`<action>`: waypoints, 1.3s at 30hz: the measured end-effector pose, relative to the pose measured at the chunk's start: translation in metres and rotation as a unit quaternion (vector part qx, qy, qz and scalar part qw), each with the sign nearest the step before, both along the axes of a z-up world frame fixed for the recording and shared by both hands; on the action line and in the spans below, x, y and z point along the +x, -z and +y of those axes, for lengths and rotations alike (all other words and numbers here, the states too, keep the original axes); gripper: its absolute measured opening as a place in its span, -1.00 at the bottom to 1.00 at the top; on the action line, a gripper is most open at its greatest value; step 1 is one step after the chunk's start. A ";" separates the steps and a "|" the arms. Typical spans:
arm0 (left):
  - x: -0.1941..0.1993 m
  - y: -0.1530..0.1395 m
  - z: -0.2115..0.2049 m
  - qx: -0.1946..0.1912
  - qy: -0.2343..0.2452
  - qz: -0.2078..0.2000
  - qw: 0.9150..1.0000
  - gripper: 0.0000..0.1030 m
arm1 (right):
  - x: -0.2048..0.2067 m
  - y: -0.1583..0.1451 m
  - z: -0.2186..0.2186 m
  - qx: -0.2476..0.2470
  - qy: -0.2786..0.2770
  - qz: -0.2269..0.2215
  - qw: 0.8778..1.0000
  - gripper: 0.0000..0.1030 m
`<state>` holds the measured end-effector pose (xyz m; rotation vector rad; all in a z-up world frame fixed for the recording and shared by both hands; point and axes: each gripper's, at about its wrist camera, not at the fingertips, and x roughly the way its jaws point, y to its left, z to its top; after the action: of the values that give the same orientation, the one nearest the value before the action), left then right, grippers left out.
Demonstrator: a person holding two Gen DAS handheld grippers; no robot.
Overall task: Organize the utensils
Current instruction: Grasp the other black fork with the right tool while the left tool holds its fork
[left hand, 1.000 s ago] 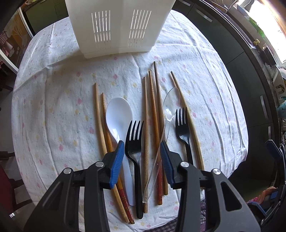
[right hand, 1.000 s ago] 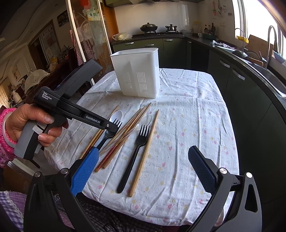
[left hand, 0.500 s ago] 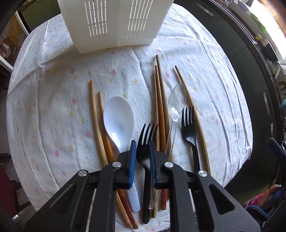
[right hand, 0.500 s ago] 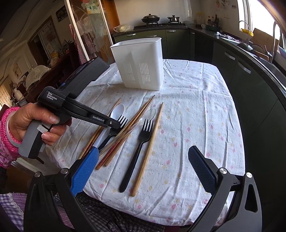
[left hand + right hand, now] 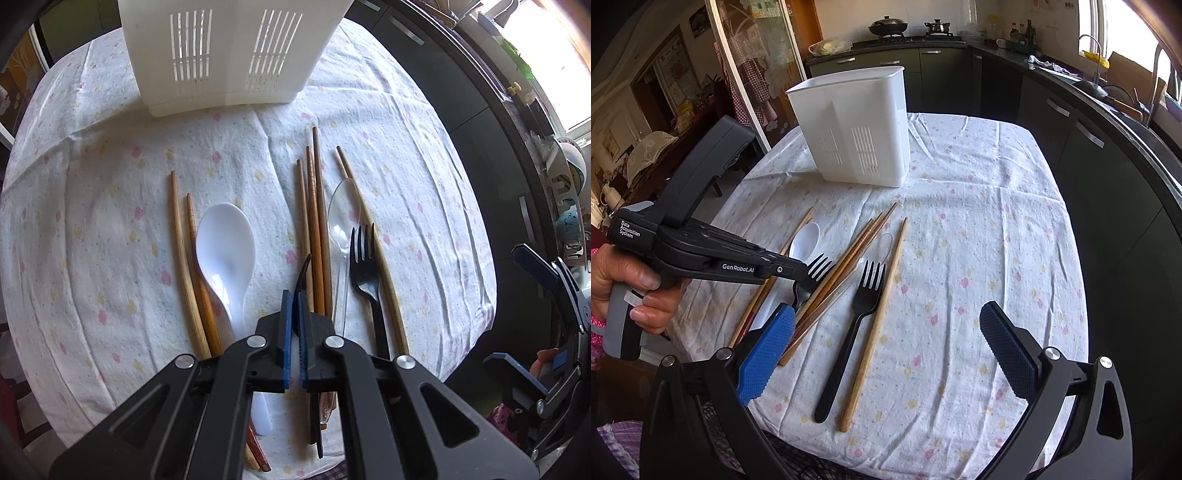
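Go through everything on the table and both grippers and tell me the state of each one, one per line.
left gripper: shut on a black fork, jaws just closed
gripped black fork: turned on edge, head raised
other black fork: flat on the cloth, untouched
white spoon: flat, bowl up
clear spoon: flat among chopsticks
chopsticks: all lying loose
white holder: upright
right gripper: open, holding nothing

Dark green cabinets [image 5: 945,70], stove pots [image 5: 888,26], sunlit window [image 5: 1089,22], glass door [image 5: 753,55].

Home kitchen: stove [image 5: 912,35] with pots, cabinets [image 5: 886,72], probably sink [image 5: 1089,86].
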<state>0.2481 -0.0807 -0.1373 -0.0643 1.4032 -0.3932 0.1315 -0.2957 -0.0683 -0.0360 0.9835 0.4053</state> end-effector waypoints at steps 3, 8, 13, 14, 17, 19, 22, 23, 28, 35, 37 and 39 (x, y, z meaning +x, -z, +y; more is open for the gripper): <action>0.000 0.000 -0.003 0.002 0.002 0.001 1.000 -0.94 | 0.000 0.001 -0.001 -0.001 0.002 0.001 1.000 0.91; 0.000 0.004 -0.013 0.020 0.012 0.010 1.000 -0.94 | -0.001 -0.001 -0.004 -0.001 0.004 -0.002 1.000 0.91; 0.000 0.009 -0.019 0.048 0.019 0.004 0.999 -0.92 | -0.001 0.000 -0.005 -0.004 0.002 -0.002 1.000 0.91; 0.000 0.009 -0.019 0.050 0.020 0.002 0.999 -0.92 | 0.000 0.001 -0.004 -0.005 0.002 0.000 1.000 0.91; 0.000 0.003 -0.020 0.054 0.024 -0.010 0.998 -0.94 | 0.006 0.004 -0.003 -0.004 -0.003 0.009 1.000 0.91; -0.001 -0.002 -0.019 0.053 0.027 -0.018 0.998 -0.94 | 0.015 0.009 -0.001 0.008 -0.009 0.031 0.999 0.91; -0.001 -0.009 -0.014 0.054 0.024 -0.024 0.998 -0.94 | 0.032 0.018 0.003 0.023 -0.016 0.065 0.997 0.91; 0.000 -0.010 -0.012 0.054 0.022 -0.025 0.998 -0.94 | 0.038 0.021 0.005 0.030 -0.019 0.074 0.997 0.90; 0.000 -0.015 0.002 0.053 0.013 -0.030 0.998 -0.94 | 0.068 0.037 0.014 0.054 -0.023 0.123 0.991 0.22; -0.002 -0.016 0.012 0.049 0.011 -0.032 0.998 -0.94 | 0.093 0.063 0.023 0.048 -0.028 0.157 0.986 -0.13; -0.002 -0.016 0.013 0.049 0.012 -0.031 0.998 -0.94 | 0.097 0.069 0.026 0.047 -0.032 0.167 0.984 -0.13; -0.003 -0.017 0.014 0.048 0.014 -0.032 0.998 -0.94 | 0.098 0.071 0.028 0.045 -0.034 0.170 0.984 -0.18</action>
<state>0.2454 -0.0671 -0.1203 0.0469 1.3596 -0.3480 0.2297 -0.2677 -0.1395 0.0854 1.3025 0.5302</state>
